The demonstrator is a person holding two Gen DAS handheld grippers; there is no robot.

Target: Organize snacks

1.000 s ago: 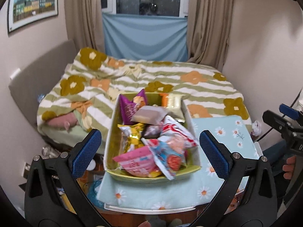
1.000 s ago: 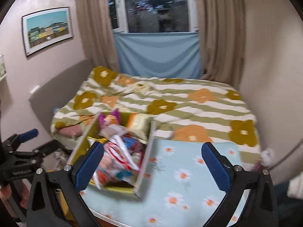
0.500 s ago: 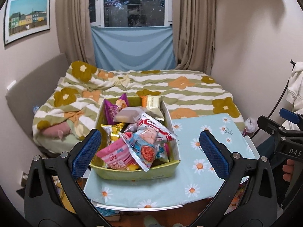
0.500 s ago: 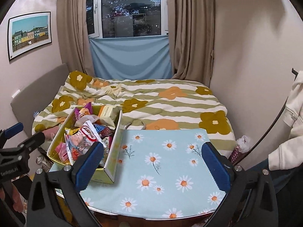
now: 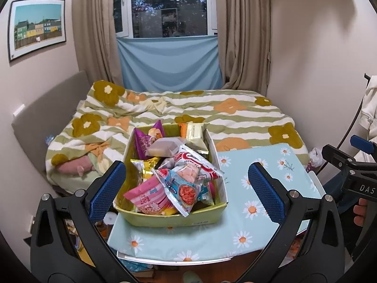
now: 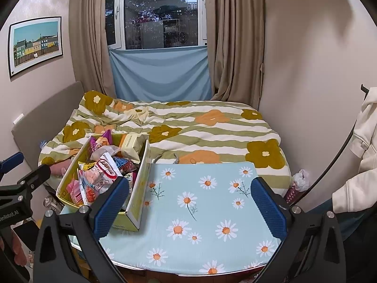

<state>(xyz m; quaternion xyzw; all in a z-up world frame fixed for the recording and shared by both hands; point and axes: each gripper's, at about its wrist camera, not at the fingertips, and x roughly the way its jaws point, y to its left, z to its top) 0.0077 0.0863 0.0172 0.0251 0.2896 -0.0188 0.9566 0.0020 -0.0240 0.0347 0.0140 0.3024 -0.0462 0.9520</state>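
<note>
Daisy-printed blue cloth covers a small table (image 6: pixel 207 214) at the foot of a bed (image 6: pixel 212 127) with a green-striped flowered quilt; behind it hang two beige curtains, one to each side of a window whose lower part is covered by a blue sheet (image 5: pixel 169 63), and one framed picture (image 5: pixel 37 27) of coloured houses hangs on the left wall. One yellow-green box (image 5: pixel 176 219) stands on the left part of the table, heaped with snack packets (image 5: pixel 179 176): a purple one (image 5: pixel 141 143) and a pale yellow one (image 5: pixel 194 132) at the far end, a grey-brown one, a gold one, a red-and-white one, a blue one with a shrimp-coloured picture and a pink one (image 5: pixel 148 197) at the near end; those underneath are buried and cannot be counted. Nothing else lies on the cloth to the right of the box. Two grippers show. The left gripper (image 5: pixel 186 188) hovers over the near end of the box, its blue pads spread wide and empty. The right gripper (image 6: pixel 188 202) hangs over the bare cloth, jaws likewise apart and holding nothing, and its left finger (image 6: pixel 110 205) hides the box's near right corner. A hand (image 5: pixel 360 212) on the right gripper's handle is cut off by the edge, and a white sleeve (image 6: pixel 358 165) fills the right margin. Clutter under the table is too dim to make out.
</note>
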